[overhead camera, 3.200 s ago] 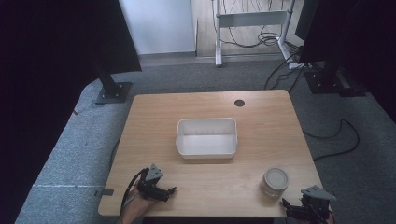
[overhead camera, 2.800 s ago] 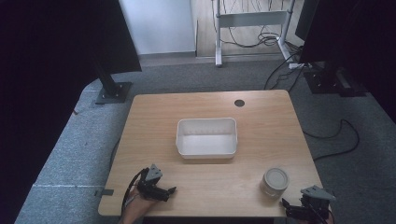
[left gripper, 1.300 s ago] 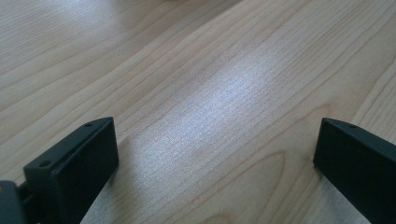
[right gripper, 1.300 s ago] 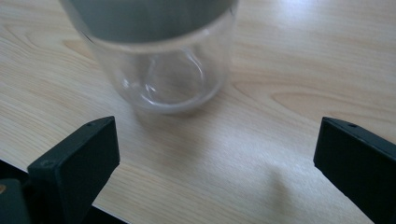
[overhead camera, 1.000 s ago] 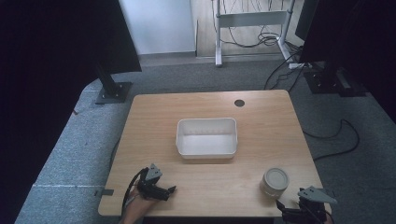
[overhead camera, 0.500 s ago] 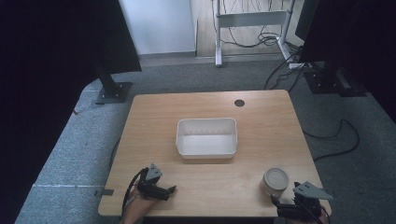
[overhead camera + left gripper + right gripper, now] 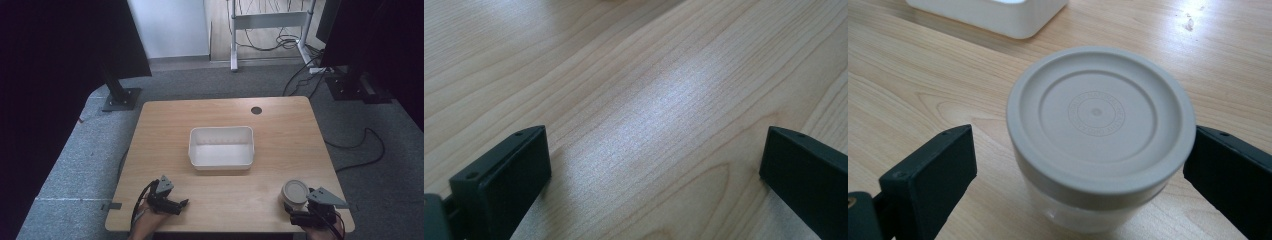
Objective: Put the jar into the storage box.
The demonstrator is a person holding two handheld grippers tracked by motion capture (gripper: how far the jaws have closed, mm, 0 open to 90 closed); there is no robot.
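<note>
Lidded jar (image 7: pixel 1100 135) stands upright at the near right of the desk (image 7: pixel 225 120), between the right gripper (image 7: pixel 1083 165) fingers, which are spread wide, not touching it. White tub (image 7: pixel 221 146) sits mid-desk, farther off. Left gripper (image 7: pixel 654 165) at near left, fingers wide over bare wood, holding nothing.

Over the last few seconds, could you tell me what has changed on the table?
The right gripper has moved in from the table's near right corner toward the jar; its open jaws now stand on either side of the jar, not yet closed on it. The jar, the white tub and the left gripper, open over bare wood, stayed where they were.
</note>
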